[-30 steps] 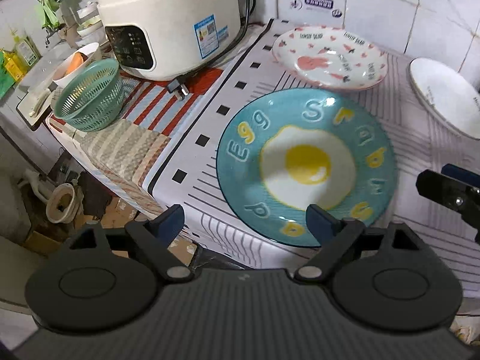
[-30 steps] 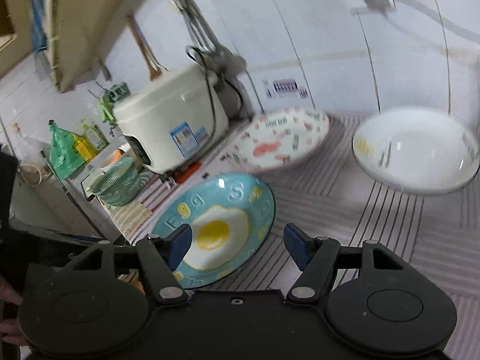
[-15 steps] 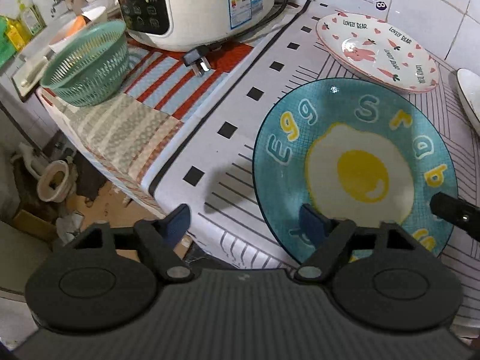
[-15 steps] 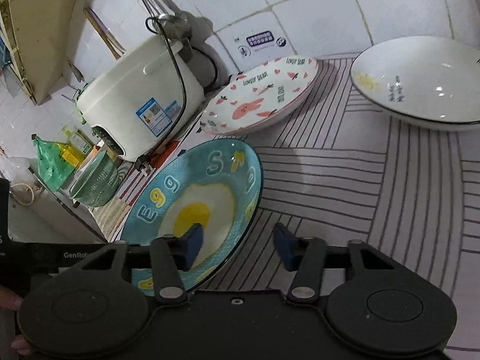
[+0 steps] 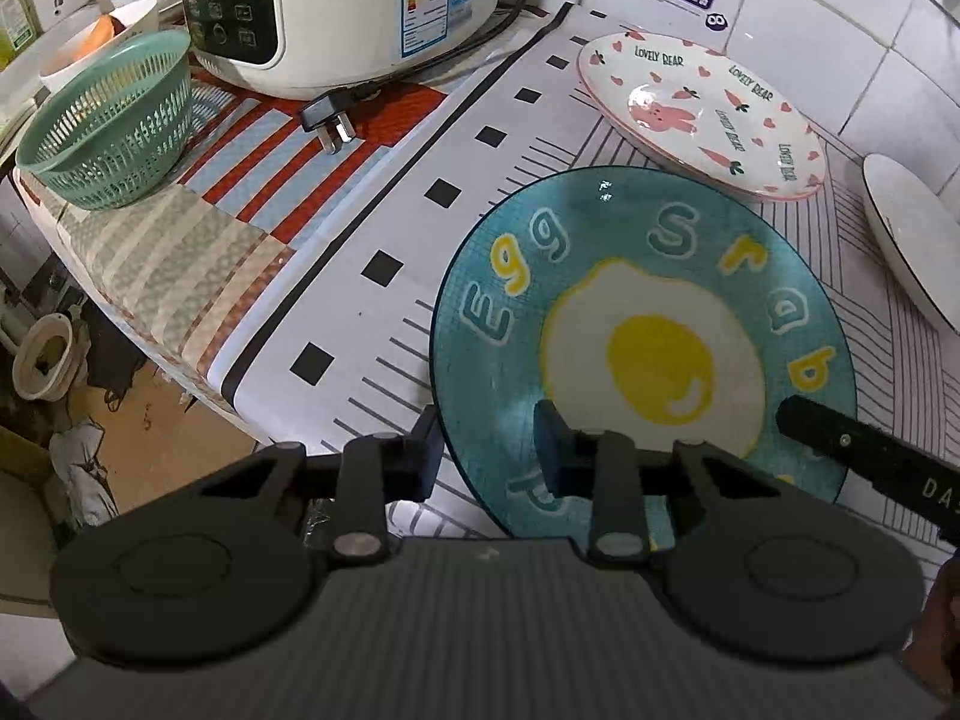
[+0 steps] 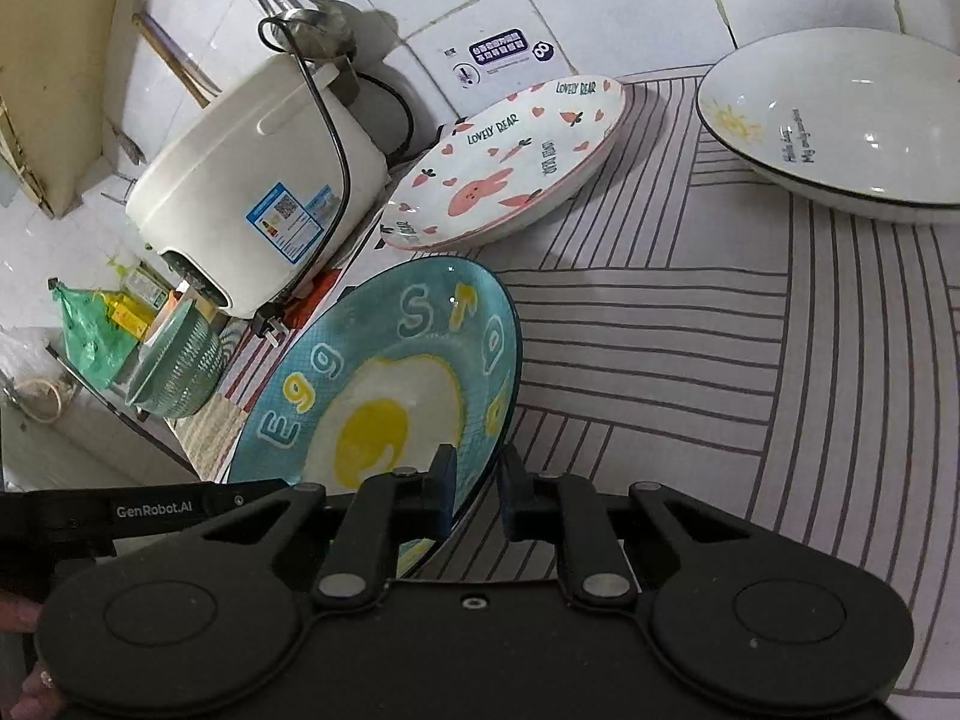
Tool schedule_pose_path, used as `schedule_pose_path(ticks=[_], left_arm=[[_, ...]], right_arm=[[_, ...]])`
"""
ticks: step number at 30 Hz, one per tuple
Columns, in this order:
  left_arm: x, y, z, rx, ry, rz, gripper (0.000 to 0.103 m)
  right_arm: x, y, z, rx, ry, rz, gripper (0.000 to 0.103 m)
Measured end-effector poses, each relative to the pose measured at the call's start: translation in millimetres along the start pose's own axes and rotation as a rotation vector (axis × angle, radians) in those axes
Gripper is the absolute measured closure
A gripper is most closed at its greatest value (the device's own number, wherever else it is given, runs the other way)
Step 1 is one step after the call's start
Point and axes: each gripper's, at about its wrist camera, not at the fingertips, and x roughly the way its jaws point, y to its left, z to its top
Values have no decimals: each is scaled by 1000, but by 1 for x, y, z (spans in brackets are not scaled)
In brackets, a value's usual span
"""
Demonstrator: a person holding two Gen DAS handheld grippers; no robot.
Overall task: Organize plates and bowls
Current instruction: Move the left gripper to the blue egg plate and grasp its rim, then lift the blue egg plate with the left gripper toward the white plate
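Observation:
A blue egg plate (image 5: 642, 354) lies on the striped cloth near its front edge; it also shows in the right wrist view (image 6: 384, 396). My left gripper (image 5: 489, 450) straddles the plate's near-left rim, jaws partly closed, one finger outside and one over the plate. My right gripper (image 6: 474, 495) has its jaws narrowed around the plate's near-right rim; whether the pads touch it is unclear. A pink bunny plate (image 5: 699, 114) sits behind, also seen in the right wrist view (image 6: 504, 162). A white bowl (image 6: 840, 120) sits at the far right.
A white rice cooker (image 5: 336, 6) with its loose plug (image 5: 327, 120) stands at the back left. A green basket (image 5: 108, 120) sits left of it near the counter edge. The tiled wall (image 6: 600, 0) is close behind the plates. The floor drops off at left.
Both grippers moved in onto the blue plate's near rim and narrowed their jaws around it, the left on the left side, the right on the right side.

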Motion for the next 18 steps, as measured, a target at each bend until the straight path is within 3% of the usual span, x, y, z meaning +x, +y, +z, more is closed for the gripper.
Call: schedule_pose_path(ticks=[3,8,18], left_arm=[[3,-3,3,-3,14,-8,64],[3,-3,7,10,50,-11,64],[-28,-26,-2,100,25,-29,66]], right_arm=[[1,-3,-1,9,-5,13,85],[2,-2,5,-2,27,21,84],[-27,-6,1,-19,36,30,82]])
